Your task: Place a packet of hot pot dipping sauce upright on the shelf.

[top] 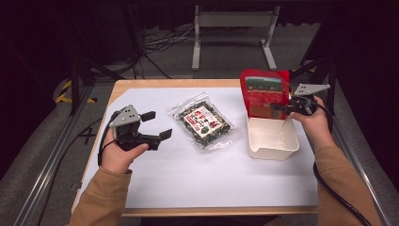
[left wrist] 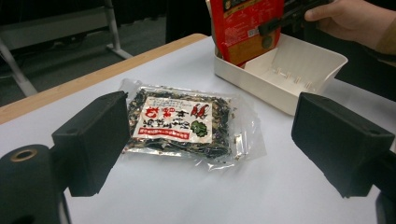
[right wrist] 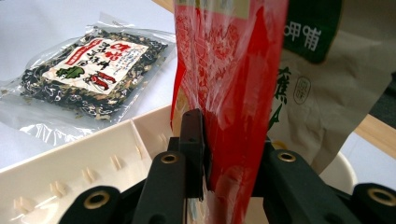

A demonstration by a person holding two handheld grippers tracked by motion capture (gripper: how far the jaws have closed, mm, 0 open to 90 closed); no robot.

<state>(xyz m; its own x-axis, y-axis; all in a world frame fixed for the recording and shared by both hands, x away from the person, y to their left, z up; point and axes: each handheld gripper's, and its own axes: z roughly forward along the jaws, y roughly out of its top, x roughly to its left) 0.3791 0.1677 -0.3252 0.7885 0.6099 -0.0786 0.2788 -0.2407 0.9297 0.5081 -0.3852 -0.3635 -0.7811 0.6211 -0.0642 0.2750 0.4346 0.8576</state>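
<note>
A red snack packet (top: pixel 263 92) stands upright at the far end of a white plastic bin (top: pixel 273 141), and my right gripper (top: pixel 278 109) is shut on it. In the right gripper view the red packet (right wrist: pixel 233 93) sits squeezed between the black jaws, above the bin (right wrist: pixel 70 168). My left gripper (top: pixel 157 125) rests at the left of the white sheet, open, with nothing between its fingers. It faces a clear bag of dark dried greens (top: pixel 203 123) lying flat in the middle. The same bag (left wrist: pixel 182 123) lies just beyond the wide-apart jaws in the left gripper view.
A white paper sheet (top: pixel 211 179) covers the wooden table (top: pixel 141 84). Beyond the far edge stand a grey metal frame (top: pixel 233 28) and loose cables on the floor. Metal rails run along both sides of the table.
</note>
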